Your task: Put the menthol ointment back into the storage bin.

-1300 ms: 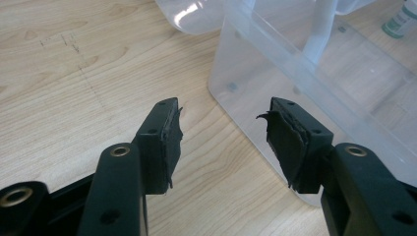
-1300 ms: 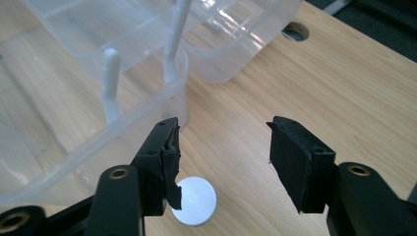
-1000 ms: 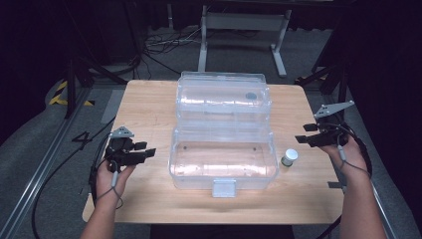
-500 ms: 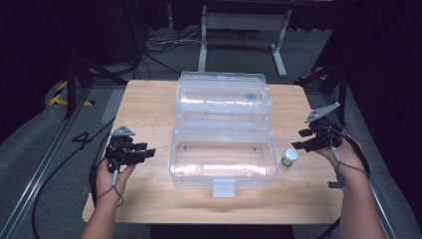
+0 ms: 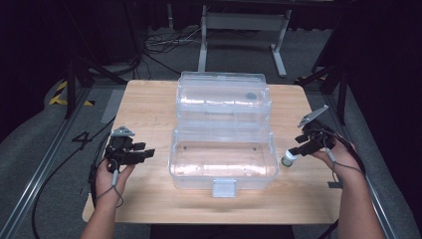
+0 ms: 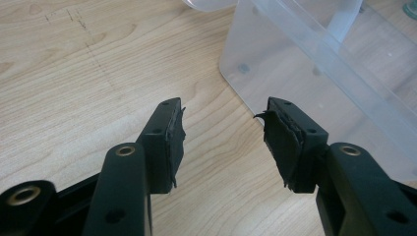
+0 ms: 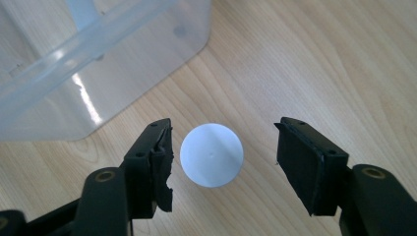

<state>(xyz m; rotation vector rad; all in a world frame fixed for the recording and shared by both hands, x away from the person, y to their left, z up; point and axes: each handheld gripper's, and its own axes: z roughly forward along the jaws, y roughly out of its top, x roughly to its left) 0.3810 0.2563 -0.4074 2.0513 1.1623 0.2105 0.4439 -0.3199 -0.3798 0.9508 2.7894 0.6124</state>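
A small bottle with a white cap stands on the wooden table just right of the open clear plastic box. My right gripper hovers over it. In the right gripper view the white cap lies between the jaws of the right gripper, which have just been opening; neither pad touches it. My left gripper is held left of the box. Its jaws have just opened a little wider and nothing is between them. The box corner is ahead on the right.
The box's lid lies folded back behind it, with a small grey round thing seen through it. A latch tab sticks out at the box's front. Bare table lies to the left. Metal frames and cables are on the floor beyond.
My right gripper has come down and in toward the box, to sit over the white-capped bottle. The left gripper has stayed where it was.
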